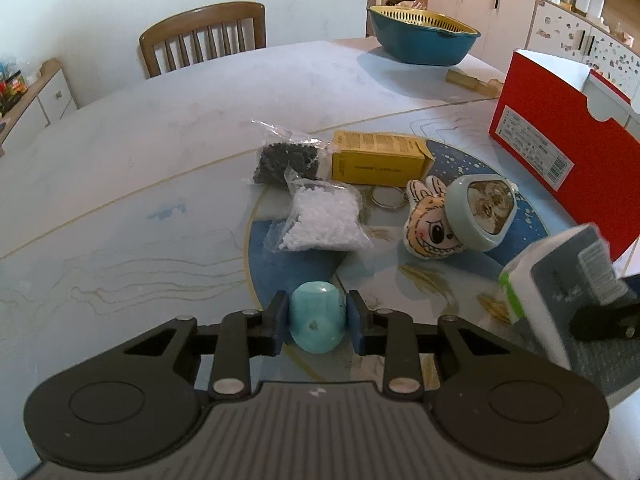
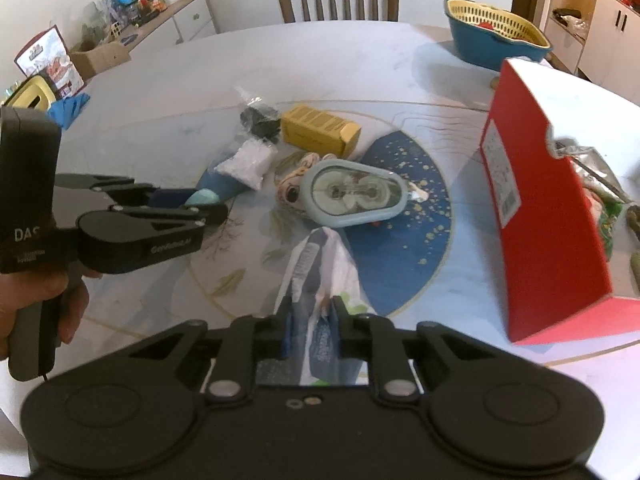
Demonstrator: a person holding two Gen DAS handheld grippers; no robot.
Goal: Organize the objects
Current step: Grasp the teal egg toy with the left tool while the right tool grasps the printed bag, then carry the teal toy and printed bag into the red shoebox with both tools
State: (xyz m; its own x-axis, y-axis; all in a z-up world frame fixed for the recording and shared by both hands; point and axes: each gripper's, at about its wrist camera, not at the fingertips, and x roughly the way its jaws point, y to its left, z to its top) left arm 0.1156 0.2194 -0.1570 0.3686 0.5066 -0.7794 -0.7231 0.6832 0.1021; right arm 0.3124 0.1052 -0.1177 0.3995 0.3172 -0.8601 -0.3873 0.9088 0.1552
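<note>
Left hand-held gripper [image 1: 316, 322], seen from its own wrist camera, is clamped on a small turquoise rounded plastic cap [image 1: 317, 320], both blue pads pressing its sides just above the round marble-patterned worktop [image 1: 120, 184]. Beyond it lie a clear bag of white pellets [image 1: 322, 220], a clear bag of black pellets [image 1: 286, 158] and a yellow cardboard box [image 1: 378, 158], close together. To their right a plush rabbit-faced keyring toy [image 1: 430, 224] touches a pale green case with a clear window [image 1: 478, 210]. A red open cardboard box [image 1: 560, 136] stands at the right edge, and a blue basin with a yellow strainer insert [image 1: 420, 38] sits at the far side near a wooden chair [image 1: 204, 36].

From the right wrist camera, the right hand-held gripper [image 2: 310, 330] is clamped on a flat blue-and-white plastic packet [image 2: 320, 280], which is held off the worktop and points toward the pale green case. At the left a person's hand [image 2: 44, 300] holds the left hand-held gripper's handle, the turquoise cap between its pads. The red box stands at the right with crumpled packaging inside it.
</note>
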